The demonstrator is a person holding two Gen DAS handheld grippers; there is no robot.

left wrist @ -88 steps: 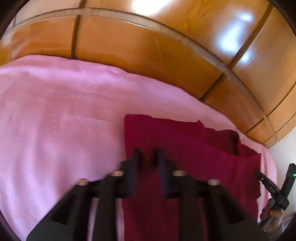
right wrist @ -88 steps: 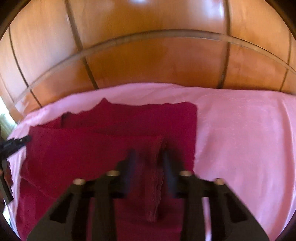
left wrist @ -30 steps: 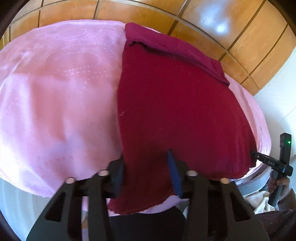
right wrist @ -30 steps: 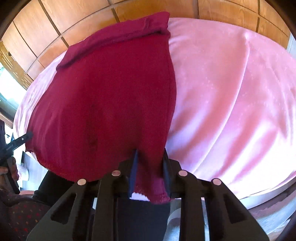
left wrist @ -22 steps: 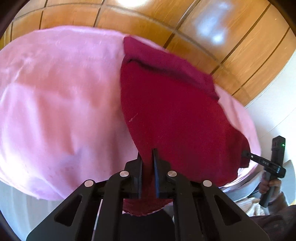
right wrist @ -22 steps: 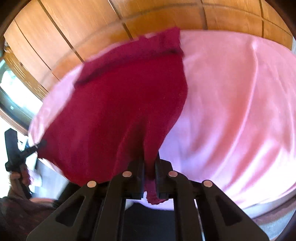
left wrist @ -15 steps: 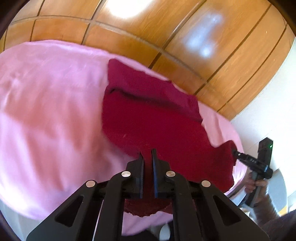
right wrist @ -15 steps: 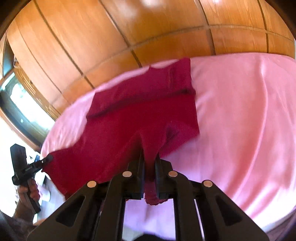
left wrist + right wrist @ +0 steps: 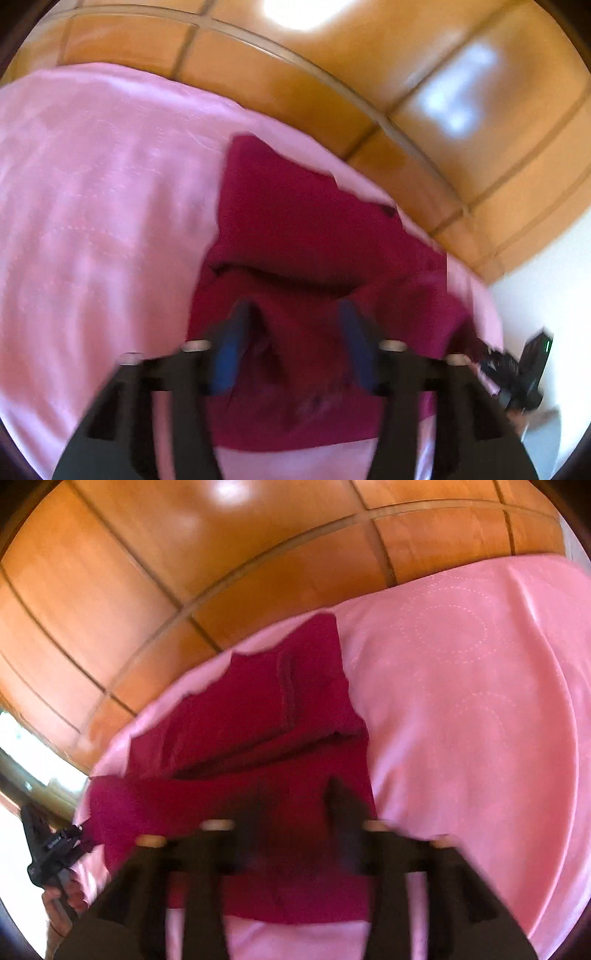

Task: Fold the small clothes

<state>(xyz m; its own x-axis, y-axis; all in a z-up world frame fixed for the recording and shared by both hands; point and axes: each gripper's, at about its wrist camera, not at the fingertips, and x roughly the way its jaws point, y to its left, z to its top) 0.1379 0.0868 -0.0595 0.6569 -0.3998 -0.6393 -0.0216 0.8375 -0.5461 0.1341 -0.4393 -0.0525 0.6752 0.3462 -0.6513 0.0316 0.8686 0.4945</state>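
Observation:
A dark red garment (image 9: 314, 236) lies on the pink bedspread (image 9: 92, 221), its near part folded over toward the far part, with a loose fold line across the middle. My left gripper (image 9: 291, 332) is open, its fingers spread just above the garment's near left part. My right gripper (image 9: 295, 812) is open above the garment (image 9: 258, 709) at its near right part. Both views are blurred. Each gripper shows small in the other's view: the right one (image 9: 517, 373) and the left one (image 9: 51, 845).
A glossy wooden panelled headboard (image 9: 369, 74) runs behind the bed. The pink bedspread (image 9: 480, 701) spreads wide to the right of the garment and to the left in the left wrist view. A white wall shows at the far right of the left view.
Both grippers carried the garment's near edge forward over itself, then opened and let it go. The near half now lies folded over the far half.

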